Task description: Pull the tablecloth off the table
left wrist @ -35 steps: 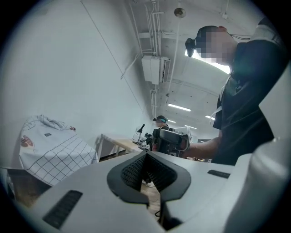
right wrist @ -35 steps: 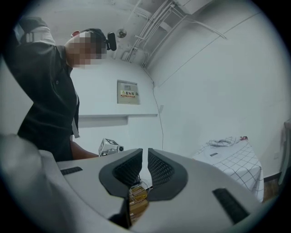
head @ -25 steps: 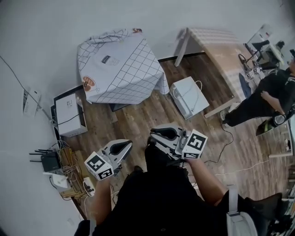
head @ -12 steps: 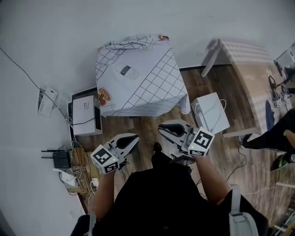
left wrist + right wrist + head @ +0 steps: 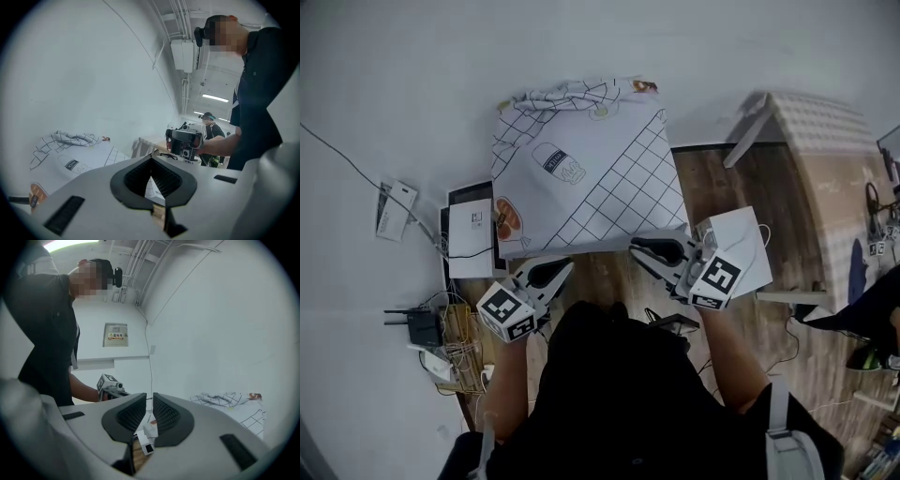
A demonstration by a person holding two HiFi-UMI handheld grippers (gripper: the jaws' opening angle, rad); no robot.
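Observation:
The tablecloth (image 5: pixel 581 169), white with a black grid and printed pictures, covers a small table against the wall and is bunched along its far edge. My left gripper (image 5: pixel 565 266) is shut and empty, just short of the cloth's near hanging edge. My right gripper (image 5: pixel 637 248) is at the near right corner, shut to a thin slit with nothing in it. In the left gripper view the shut jaws (image 5: pixel 151 180) point past the cloth (image 5: pixel 79 157) toward the right gripper (image 5: pixel 183 142). From the right gripper view (image 5: pixel 149 416) the cloth (image 5: pixel 234 401) lies to the right and the left gripper (image 5: pixel 110 383) shows to the left.
A white box (image 5: pixel 741 246) stands on the wood floor right of the table. A long wooden table (image 5: pixel 825 169) is farther right. Left of the table sits a white device (image 5: pixel 472 230), with a router (image 5: pixel 422 328) and cables near the wall. Another person (image 5: pixel 881 309) is at the right edge.
The table with the cloth has come closer and more central in view. Both grippers have moved forward to the cloth's near edge. Their jaws have stayed shut.

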